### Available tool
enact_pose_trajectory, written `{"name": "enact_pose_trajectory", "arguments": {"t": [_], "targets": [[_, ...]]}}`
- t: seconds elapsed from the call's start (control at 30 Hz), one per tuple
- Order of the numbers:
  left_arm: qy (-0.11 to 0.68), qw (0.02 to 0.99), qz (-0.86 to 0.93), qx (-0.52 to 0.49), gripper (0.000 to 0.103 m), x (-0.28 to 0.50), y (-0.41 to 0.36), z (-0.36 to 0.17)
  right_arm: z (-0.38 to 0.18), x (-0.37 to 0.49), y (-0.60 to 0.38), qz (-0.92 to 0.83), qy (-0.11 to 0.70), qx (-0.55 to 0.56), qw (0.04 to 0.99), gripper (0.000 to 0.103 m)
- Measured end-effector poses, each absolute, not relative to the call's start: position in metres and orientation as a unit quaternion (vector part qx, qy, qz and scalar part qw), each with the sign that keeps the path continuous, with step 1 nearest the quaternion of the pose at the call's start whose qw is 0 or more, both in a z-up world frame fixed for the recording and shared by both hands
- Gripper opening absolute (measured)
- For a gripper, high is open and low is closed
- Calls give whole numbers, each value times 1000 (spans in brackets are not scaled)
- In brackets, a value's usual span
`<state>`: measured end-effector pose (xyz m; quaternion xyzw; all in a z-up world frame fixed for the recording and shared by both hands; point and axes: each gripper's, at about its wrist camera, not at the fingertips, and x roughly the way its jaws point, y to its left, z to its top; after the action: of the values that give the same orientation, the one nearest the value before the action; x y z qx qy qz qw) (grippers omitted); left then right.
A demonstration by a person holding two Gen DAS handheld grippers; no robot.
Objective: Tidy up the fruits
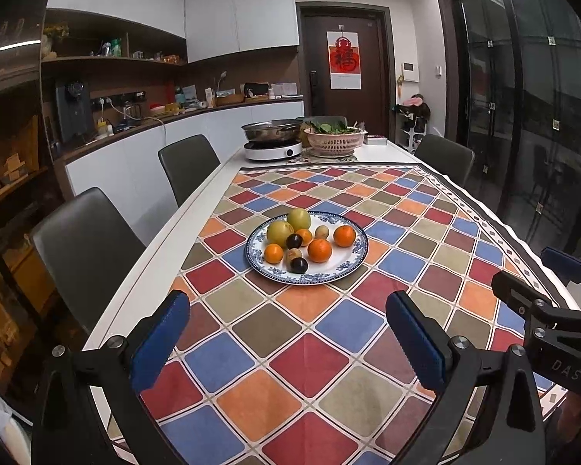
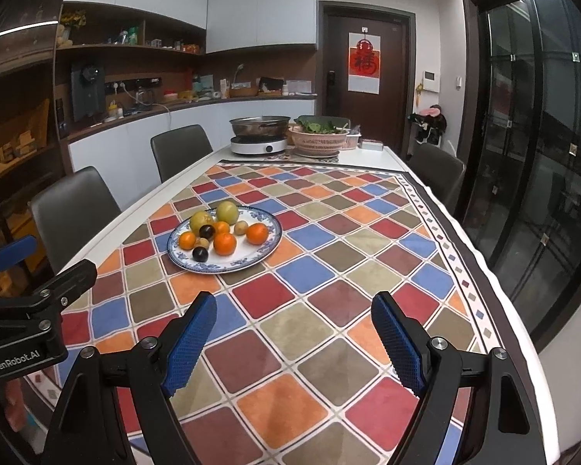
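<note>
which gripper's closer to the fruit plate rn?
Left, slightly. Left gripper sits almost straight behind the plate; right gripper is behind it and off to the plate's right. Both open, empty.

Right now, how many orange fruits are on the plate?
4: far right, centre front, front left, and a smaller one mid-plate behind the dark plum. None seems hidden.

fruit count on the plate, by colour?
On the plate:
Orange fruits: 4
Yellow-green large fruits: 2
Dark purple fruits: 2
Small tan fruits: 2
Total: 10
</note>
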<state>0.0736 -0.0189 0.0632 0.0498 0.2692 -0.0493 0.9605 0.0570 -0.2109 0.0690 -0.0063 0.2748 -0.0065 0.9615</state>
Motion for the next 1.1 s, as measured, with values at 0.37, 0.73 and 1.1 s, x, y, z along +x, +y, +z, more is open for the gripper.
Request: {"name": "enact_pose_trajectory", "arguments": {"t": [0.37,0.73,1.1], "targets": [[274,959,-50,46,103,73,-16,60,67,55,-208,-8,272,-11,962,82],[276,959,-49,45,103,69,-18,61,67,54,-208,-7,272,-10,962,82],[282,957,-41,52,103,71,-20,61,65,53,-209,-5,274,-10,962,82]]}}
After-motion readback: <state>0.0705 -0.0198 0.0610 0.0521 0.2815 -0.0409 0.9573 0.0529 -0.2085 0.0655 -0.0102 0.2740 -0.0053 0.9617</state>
